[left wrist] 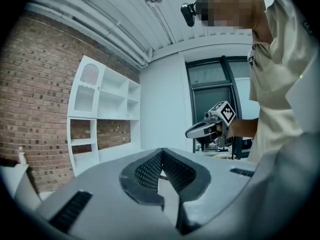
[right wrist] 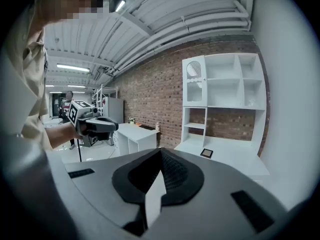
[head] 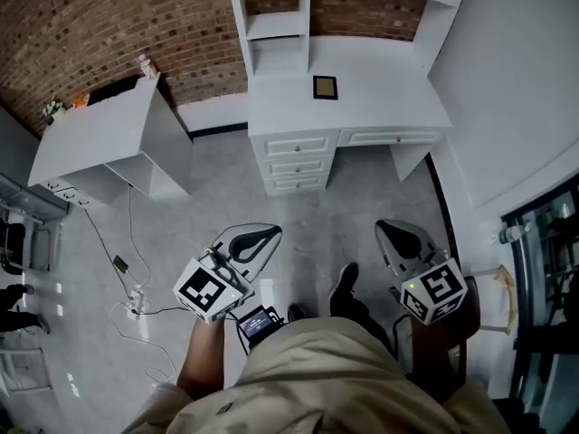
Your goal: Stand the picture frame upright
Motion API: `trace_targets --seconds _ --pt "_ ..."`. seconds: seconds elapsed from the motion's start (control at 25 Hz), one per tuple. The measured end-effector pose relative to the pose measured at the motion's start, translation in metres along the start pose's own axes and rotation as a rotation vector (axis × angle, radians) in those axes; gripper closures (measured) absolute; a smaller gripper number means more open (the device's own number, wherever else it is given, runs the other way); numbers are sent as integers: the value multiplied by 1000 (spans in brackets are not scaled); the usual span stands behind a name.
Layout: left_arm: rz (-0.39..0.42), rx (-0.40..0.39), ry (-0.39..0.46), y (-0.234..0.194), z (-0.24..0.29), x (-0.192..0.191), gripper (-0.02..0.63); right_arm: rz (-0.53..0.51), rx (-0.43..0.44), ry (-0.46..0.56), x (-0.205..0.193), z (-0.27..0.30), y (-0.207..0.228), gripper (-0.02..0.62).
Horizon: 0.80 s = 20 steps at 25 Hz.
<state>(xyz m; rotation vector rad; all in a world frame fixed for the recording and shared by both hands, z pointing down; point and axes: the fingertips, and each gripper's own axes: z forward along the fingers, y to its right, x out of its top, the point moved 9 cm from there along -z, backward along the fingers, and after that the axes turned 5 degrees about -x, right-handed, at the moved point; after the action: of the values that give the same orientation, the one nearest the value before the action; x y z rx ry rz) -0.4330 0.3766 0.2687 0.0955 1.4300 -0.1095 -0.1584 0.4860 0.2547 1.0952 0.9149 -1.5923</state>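
The picture frame (head: 325, 87), small, dark and gold-edged, lies flat on the white desk (head: 380, 107) near the hutch; in the right gripper view the frame (right wrist: 206, 153) shows far ahead on the desk top. Both grippers hang in the air over the floor, well short of the desk. My left gripper (head: 272, 231) has its jaws together with nothing between them, as the left gripper view (left wrist: 161, 152) also shows. My right gripper (head: 387, 229) is likewise shut and empty (right wrist: 160, 151). Each gripper appears in the other's view: the right gripper (left wrist: 194, 132) and the left gripper (right wrist: 113, 126).
The desk has a column of drawers (head: 294, 163) and a shelf hutch (head: 276, 25) against a brick wall. A white side cabinet (head: 99, 138) stands at the left. Cables and a power strip (head: 136, 295) lie on the grey floor. My shoe (head: 344, 287) is between the grippers.
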Motion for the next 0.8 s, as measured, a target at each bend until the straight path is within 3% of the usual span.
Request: trace_targets --seconds 0.44,0.8 --pt "2 33 -22 -38 47 5 600 54 34 34 -2 43 59 592" --pt "-4 102 -63 -81 128 19 600 80 101 53 0 93 158 592"
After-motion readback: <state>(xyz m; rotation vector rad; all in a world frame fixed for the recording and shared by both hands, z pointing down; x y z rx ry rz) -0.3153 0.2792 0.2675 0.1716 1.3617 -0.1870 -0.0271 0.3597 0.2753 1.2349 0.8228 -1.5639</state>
